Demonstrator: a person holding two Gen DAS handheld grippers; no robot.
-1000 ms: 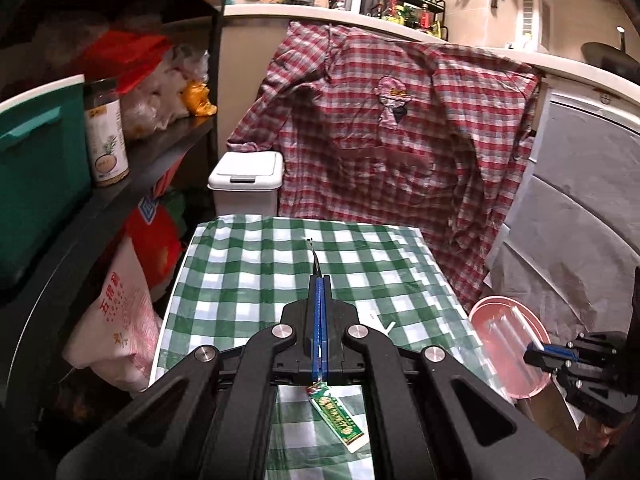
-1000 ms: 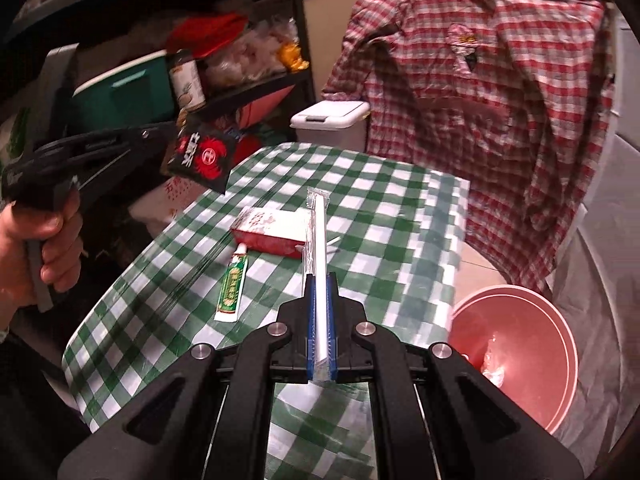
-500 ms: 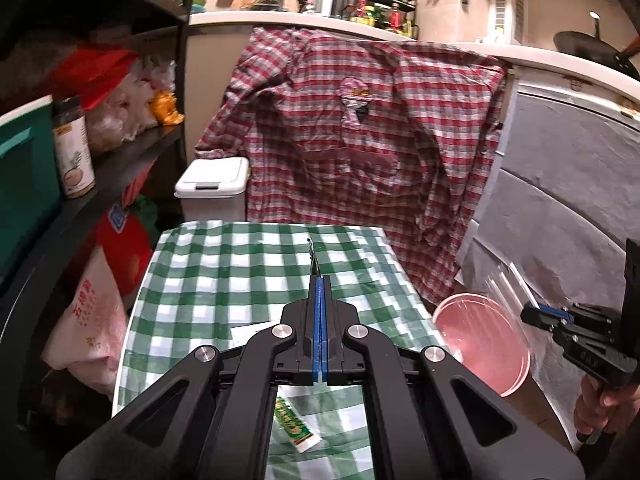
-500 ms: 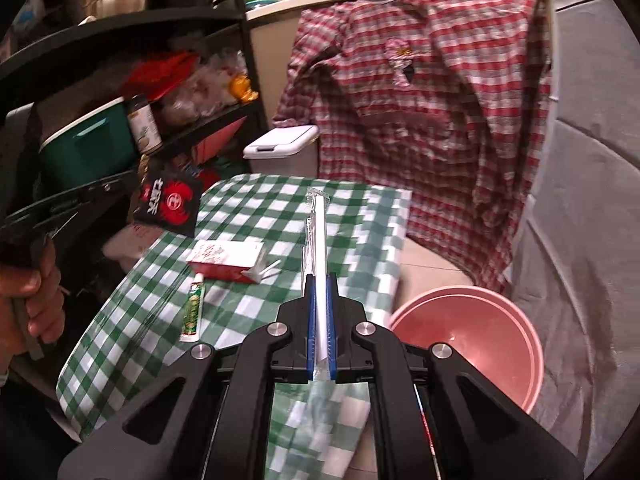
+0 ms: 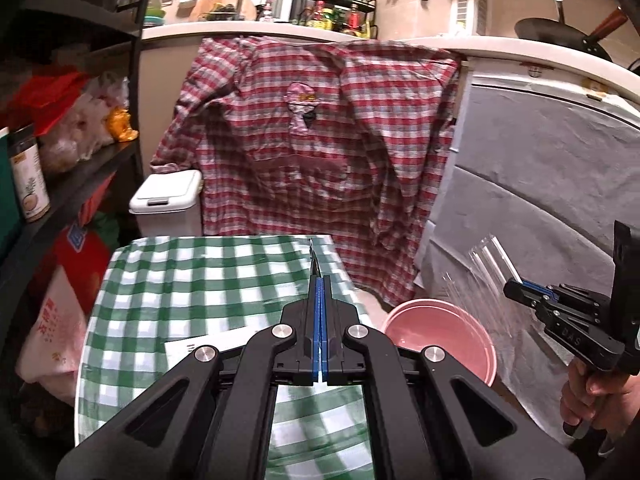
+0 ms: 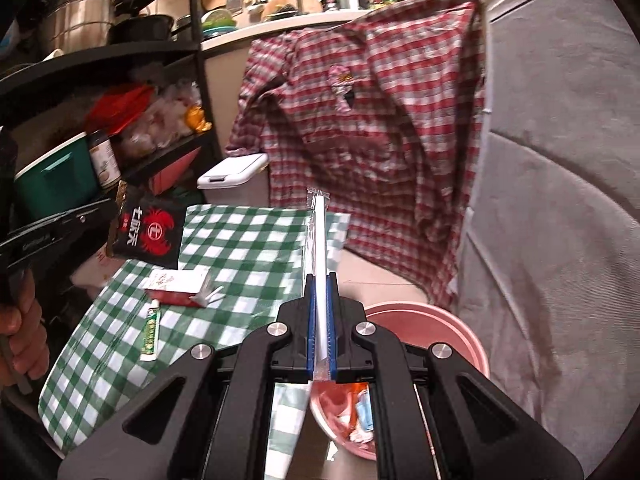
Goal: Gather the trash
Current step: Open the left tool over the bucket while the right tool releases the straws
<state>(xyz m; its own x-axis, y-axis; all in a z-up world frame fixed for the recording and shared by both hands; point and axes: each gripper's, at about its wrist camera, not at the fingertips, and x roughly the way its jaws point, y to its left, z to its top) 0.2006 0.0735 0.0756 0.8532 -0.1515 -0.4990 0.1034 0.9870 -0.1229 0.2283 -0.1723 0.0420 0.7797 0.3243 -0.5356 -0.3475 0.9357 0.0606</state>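
Both sets of jaws are clamped tight, and each has a piece of rubbish! On the right gripper [image 6: 320, 320] the blue pads pinch a wrapped drinking straw [image 6: 319, 240], its clear sleeve sticking out forward past the fingertips. Over on the left gripper [image 5: 320, 300] the pads are fully together on the thin edge of a black snack packet [image 6: 148, 234] with a red crab emblem, which hangs sideways off the tips.

Down on the floor, just beside the checked tablecloth [image 6: 240, 248], waits the pink bin [image 6: 460, 340], a few scraps already inside. The right gripper sits almost above its near rim; the left one is over the table.

Now the risks. That straw is light and long: let go too near the rim and I'd expect it to tip out onto the floor, or the static sleeve could cling to a pad. The packet, held only by an edge, might slip loose above the cloth.

2 more pieces remain on the table: a red-and-white carton [image 6: 176, 286] and a small green tube [image 6: 150, 330].
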